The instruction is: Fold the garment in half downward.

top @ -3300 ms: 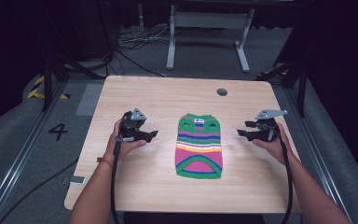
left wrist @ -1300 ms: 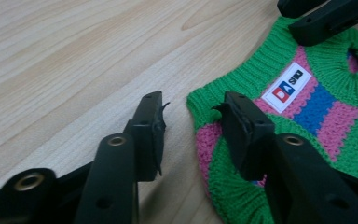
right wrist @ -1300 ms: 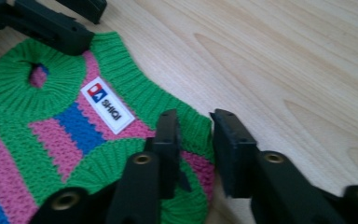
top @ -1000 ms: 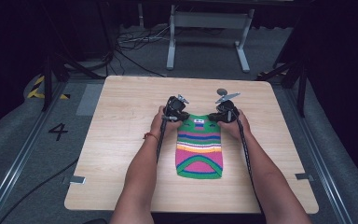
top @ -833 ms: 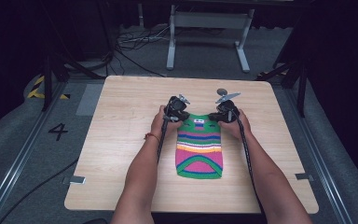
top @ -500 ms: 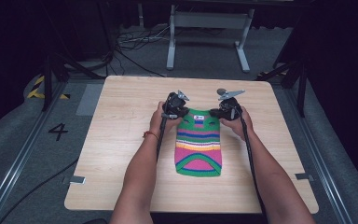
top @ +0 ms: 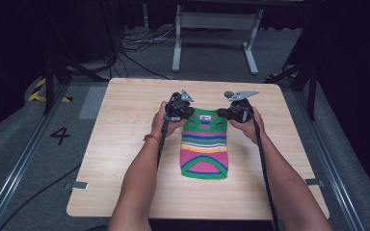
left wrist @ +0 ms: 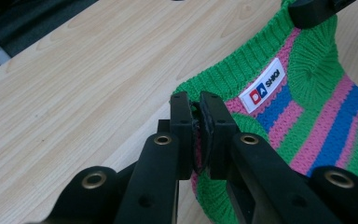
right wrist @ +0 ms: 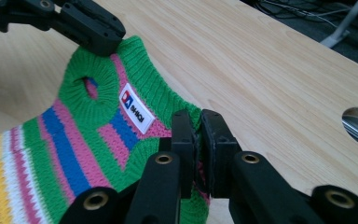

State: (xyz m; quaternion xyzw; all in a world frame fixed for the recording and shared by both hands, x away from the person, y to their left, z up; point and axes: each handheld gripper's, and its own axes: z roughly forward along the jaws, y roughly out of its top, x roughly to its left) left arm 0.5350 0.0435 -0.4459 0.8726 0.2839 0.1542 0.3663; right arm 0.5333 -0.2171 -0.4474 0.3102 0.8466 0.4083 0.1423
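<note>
High view: we now have both the left gripper and right gripper, well apart seconds ago, with jaws clamped on the striped sweater's top corners, its neck edge lifting off the desk, ready for folding.

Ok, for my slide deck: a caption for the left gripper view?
Left gripper shut on striped knitted sweater's green collar.
</note>
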